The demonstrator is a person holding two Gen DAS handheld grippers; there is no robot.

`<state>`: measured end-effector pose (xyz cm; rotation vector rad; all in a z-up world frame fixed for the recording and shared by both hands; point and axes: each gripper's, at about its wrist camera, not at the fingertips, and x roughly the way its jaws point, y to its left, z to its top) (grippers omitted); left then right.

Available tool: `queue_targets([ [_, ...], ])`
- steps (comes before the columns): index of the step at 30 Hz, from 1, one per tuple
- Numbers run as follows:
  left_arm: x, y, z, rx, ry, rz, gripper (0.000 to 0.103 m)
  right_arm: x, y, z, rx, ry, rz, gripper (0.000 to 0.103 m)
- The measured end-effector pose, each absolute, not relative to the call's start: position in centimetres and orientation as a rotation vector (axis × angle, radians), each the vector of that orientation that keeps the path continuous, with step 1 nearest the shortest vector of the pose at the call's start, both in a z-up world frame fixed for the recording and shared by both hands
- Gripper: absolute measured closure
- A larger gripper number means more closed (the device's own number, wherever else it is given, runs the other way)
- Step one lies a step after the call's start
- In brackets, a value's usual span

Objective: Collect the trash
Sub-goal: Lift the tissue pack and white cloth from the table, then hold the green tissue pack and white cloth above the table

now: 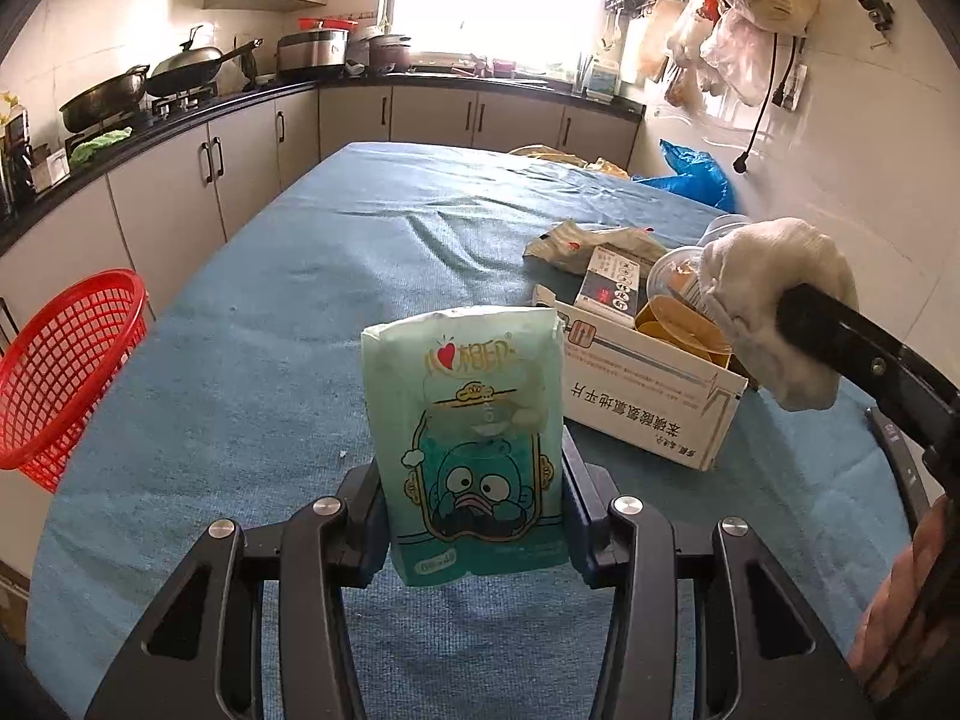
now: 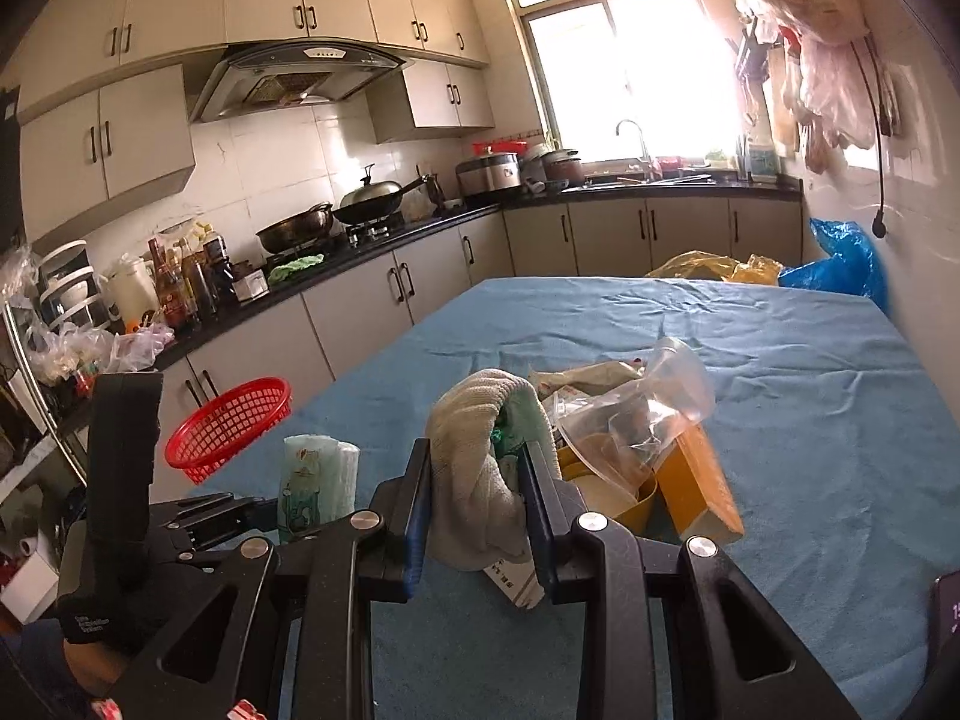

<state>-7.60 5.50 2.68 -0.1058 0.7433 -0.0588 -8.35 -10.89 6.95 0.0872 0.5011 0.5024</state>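
Observation:
My left gripper (image 1: 474, 510) is shut on a green tissue pack (image 1: 471, 438) with a cartoon face, held upright above the blue tablecloth (image 1: 336, 276). The same tissue pack (image 2: 315, 486) and the left gripper (image 2: 240, 510) show at the left of the right wrist view. My right gripper (image 2: 477, 498) is shut on a crumpled off-white cloth (image 2: 474, 474); that cloth (image 1: 774, 306) hangs over a white cardboard box (image 1: 648, 396) holding yellow lids and a clear cup. A clear plastic bag (image 2: 636, 414) and an orange box flap (image 2: 696, 480) lie just beyond the cloth.
A red mesh basket (image 1: 66, 366) hangs at the table's left edge. Crumpled wrappers (image 1: 594, 243) lie behind the box; yellow and blue bags (image 2: 834, 264) sit at the far right corner. A kitchen counter with pans (image 2: 300, 228) runs along the left wall. A hand (image 1: 900, 600) grips the right tool.

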Motion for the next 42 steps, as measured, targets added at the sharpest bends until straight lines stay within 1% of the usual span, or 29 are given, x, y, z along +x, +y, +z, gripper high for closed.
queue_targets([
  [42,-7.37,5.68,2.57,-0.104,0.737,-0.056,0.058,-7.86,-11.12,6.76,0.104,0.512,0.504,0.073],
])
